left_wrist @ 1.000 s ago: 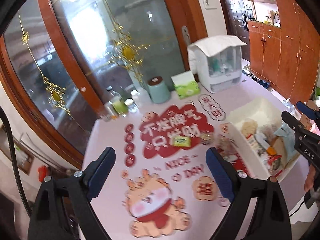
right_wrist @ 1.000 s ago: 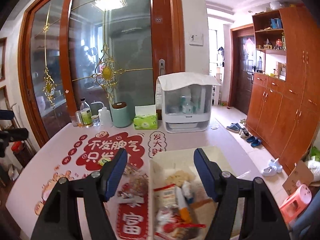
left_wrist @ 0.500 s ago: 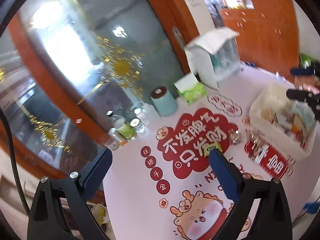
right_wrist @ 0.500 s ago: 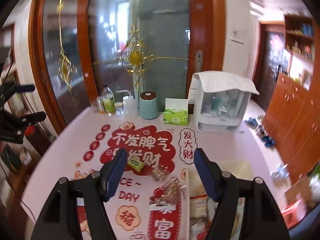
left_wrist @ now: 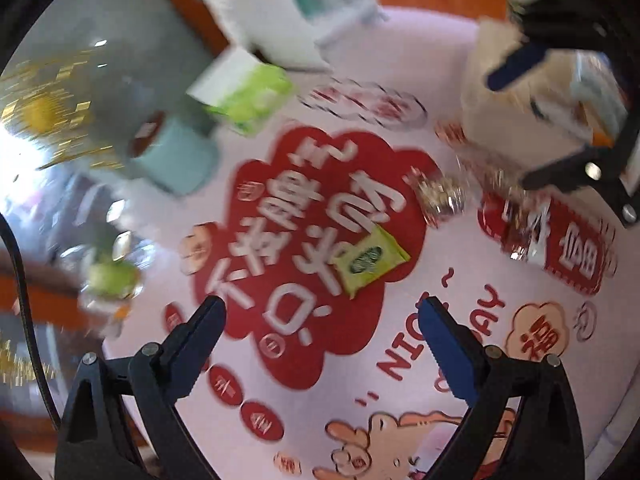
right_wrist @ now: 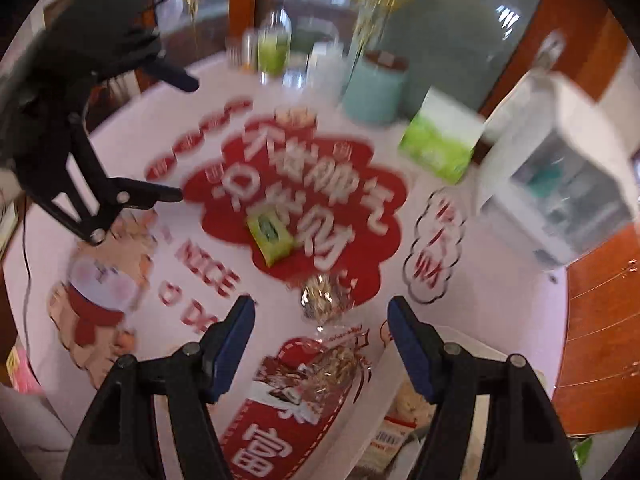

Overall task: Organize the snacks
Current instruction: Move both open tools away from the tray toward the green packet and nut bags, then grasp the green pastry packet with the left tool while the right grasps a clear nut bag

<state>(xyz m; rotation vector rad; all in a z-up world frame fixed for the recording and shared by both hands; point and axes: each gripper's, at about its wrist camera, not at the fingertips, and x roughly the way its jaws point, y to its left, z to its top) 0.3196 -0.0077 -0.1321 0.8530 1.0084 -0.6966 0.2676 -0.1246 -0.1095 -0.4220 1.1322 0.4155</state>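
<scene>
Both grippers hovering w/ jaws open & empty: left gripper near green packet, right gripper near foil snack on worktop.

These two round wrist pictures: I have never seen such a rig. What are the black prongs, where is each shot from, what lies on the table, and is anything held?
Each picture comes from a fisheye camera on a hand-held gripper, looking along its two fingers. The left gripper and right gripper are both open and hold nothing. Both point down at a table with a red-and-pink printed cover. On it lie a yellow-green snack packet, a shiny wrapped snack and a clear crinkly packet. A white bin holds more snacks. Farther back stand a tissue box and a mint canister.
</scene>
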